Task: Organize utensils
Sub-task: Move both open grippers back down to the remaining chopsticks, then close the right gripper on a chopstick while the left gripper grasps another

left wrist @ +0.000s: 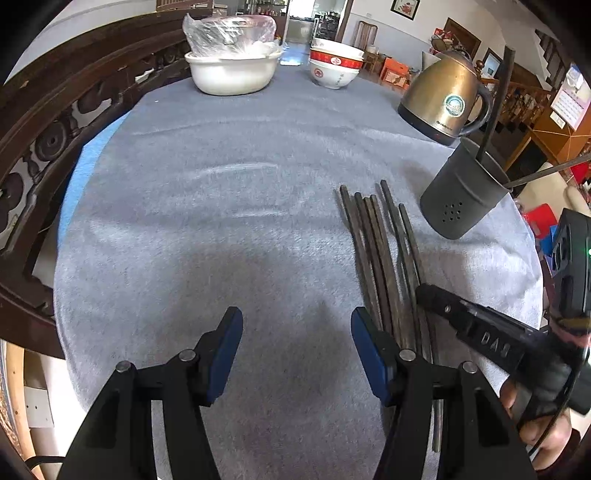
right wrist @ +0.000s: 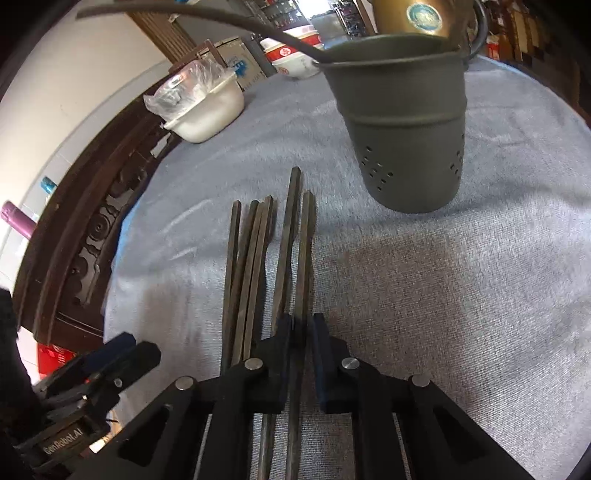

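Grey cloth covers the table [left wrist: 229, 192]. Dark chopsticks [right wrist: 258, 251] lie in a loose row beside the grey perforated holder [right wrist: 406, 122]. Right tongs [right wrist: 301, 332] are clamped on one chopstick; its near end is hidden under them. Left tongs [left wrist: 297, 332] stand apart, gripping nothing. Kettle [right wrist: 417, 16] is cut off.

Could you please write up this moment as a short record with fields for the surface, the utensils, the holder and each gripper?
surface: round table under a grey cloth
utensils: dark chopsticks lying side by side on the cloth
holder: grey perforated cup, upright, two sticks already in it
left gripper: open, empty, beside the chopsticks
right gripper: shut on one chopstick
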`<state>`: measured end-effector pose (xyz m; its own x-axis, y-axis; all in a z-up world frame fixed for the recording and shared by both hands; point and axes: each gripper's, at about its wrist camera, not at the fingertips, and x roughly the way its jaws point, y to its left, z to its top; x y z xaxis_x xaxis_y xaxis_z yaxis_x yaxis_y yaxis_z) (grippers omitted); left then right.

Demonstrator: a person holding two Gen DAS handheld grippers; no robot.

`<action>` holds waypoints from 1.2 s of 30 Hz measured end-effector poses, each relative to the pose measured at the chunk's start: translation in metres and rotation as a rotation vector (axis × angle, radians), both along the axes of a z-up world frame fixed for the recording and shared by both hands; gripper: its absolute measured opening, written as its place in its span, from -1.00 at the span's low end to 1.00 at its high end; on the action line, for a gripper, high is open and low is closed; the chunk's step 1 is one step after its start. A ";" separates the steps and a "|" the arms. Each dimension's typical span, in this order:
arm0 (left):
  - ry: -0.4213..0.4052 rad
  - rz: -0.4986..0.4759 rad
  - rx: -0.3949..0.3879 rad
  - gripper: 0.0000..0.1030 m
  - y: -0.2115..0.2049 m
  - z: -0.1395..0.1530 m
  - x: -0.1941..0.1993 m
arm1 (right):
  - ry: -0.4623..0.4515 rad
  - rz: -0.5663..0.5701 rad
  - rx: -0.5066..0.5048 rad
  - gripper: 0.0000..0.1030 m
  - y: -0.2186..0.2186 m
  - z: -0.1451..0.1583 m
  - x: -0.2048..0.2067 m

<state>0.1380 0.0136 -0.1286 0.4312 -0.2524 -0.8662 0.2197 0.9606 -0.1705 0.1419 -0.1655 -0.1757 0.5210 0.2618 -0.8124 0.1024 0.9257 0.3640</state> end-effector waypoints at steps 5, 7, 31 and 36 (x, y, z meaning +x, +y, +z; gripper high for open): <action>0.036 -0.027 -0.026 0.20 -0.010 -0.006 0.013 | 0.006 -0.020 -0.040 -0.82 -0.009 0.001 -0.004; 0.054 -0.034 -0.038 0.20 -0.014 -0.009 0.018 | 0.009 -0.028 -0.049 -0.82 -0.016 0.002 -0.006; 0.104 0.011 -0.009 0.17 -0.049 -0.027 0.074 | -0.011 -0.021 0.029 -0.82 -0.030 -0.002 -0.014; 0.108 -0.003 -0.024 0.06 -0.050 -0.026 0.078 | -0.014 -0.023 0.034 -0.82 -0.031 -0.002 -0.015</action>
